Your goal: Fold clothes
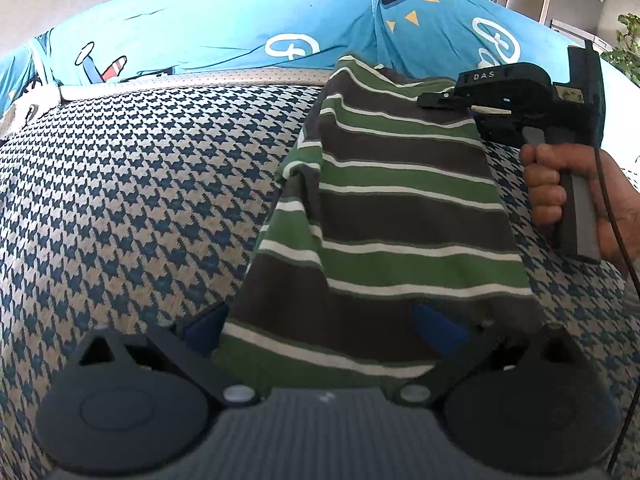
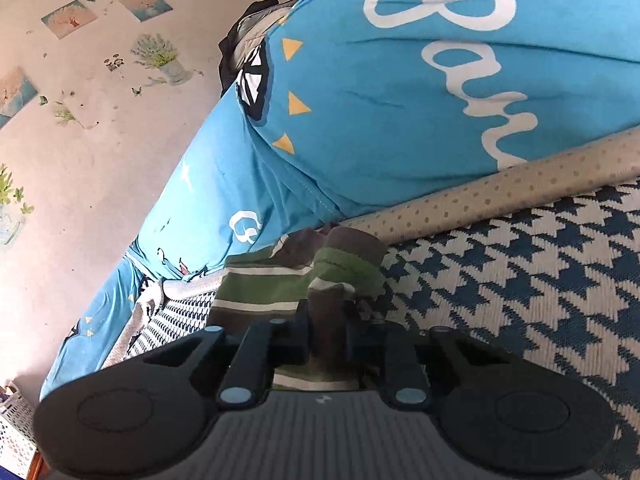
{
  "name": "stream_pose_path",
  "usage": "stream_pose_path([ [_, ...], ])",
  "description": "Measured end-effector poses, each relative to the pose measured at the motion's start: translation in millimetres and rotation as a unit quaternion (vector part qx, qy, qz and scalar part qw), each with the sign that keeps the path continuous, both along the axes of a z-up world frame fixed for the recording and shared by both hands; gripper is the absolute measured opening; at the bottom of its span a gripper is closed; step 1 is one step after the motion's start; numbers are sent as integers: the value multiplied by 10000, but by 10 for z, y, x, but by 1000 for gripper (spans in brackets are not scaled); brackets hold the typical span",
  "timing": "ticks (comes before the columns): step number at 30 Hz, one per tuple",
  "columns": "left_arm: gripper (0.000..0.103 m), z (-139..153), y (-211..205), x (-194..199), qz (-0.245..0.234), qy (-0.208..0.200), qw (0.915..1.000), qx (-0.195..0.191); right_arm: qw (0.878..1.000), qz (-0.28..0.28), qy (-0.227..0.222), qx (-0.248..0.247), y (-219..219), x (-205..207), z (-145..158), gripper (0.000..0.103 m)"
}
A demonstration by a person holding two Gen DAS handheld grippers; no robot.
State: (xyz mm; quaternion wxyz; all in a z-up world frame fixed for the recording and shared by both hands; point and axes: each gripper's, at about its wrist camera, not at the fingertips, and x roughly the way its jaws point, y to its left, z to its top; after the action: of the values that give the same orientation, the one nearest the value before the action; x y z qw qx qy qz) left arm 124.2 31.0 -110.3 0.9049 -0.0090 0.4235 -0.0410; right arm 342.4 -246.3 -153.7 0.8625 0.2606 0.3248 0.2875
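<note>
Left wrist view: houndstooth mat [image 1: 140, 208] lies bare and wide to the left; blue printed cushions [image 1: 224, 28] wall off its far edge. Striped shirt [image 1: 400, 208] runs from the left gripper [image 1: 324, 332], whose spread blue fingers [image 1: 440, 326] flank its near hem, to the right gripper [image 2: 326, 332], clamped on the far end beside the cushions [image 2: 400, 100].

The right tongs [image 2: 326, 322] pinch a striped shirt [image 2: 280, 280] over the houndstooth mat [image 2: 520, 264].
</note>
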Motion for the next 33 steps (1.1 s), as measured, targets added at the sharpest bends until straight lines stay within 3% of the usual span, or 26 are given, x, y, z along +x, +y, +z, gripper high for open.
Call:
stream_pose_path([
  [11,103,108,-53,-61,-157,-56,9999,-7,9961,-714,-236,-456,-70,-244,273,11],
  [18,103,190,-136,-114,-413,-117,9991,-74,9873,-1411,-276,-679,-403,-448,529,10],
  [23,103,242,-205,-148,-582,-180,9981,-109,9766,-1972,-270,-816,-740,-634,731,10],
  [33,103,352,-348,-197,-849,-457,9953,-102,9405,-3071,-227,-1435,-1529,-1401,1028,10],
])
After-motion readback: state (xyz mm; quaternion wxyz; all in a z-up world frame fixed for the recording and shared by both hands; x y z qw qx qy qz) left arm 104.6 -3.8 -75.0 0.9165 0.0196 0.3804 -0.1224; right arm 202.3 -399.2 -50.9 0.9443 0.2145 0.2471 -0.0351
